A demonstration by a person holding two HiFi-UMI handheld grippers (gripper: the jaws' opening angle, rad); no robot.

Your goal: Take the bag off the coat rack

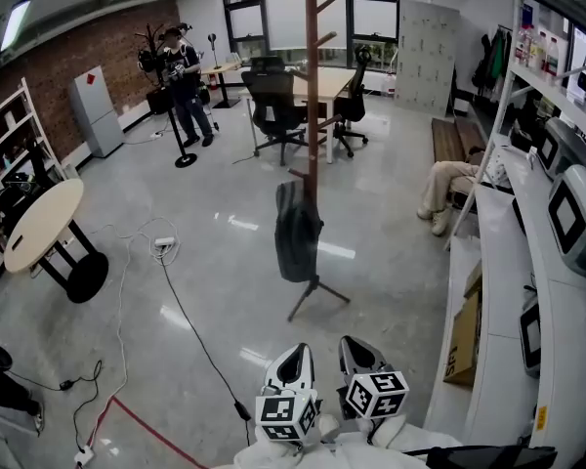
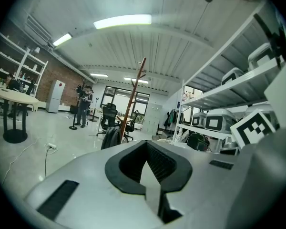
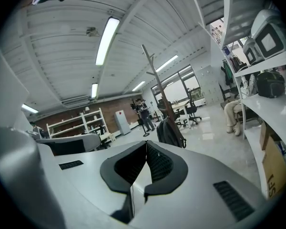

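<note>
Floor cable (image 1: 197,340): it runs across the floor from 10 o'clock towards your feet. Walk in watching only the rack and you could catch a foot on it.

Left tongs (image 1: 294,354): pressed together with nothing between them, low at 6 o'clock. If you arrive like this, you will nudge the backpack instead of pinching it, so spread them before you get close.

Backpack (image 1: 296,233): dark, hanging low against the pole at 12 o'clock, well apart from both tongs. The loop it hangs by is too small to make out. Pulling it straight towards you would probably snag it on its peg.

Coat rack (image 1: 313,86): a tall thin pole on splayed legs. A sideways tug on the backpack could tip it, so lift upward first. The legs are also a trip point at close range.

Right tongs (image 1: 357,346): also pressed together and holding nothing, just beside the left pair. The same miss is likely unless you spread them.

Shelving (image 1: 527,252): close along 3 o'clock. A wide swing of your right arm could knock it.
</note>
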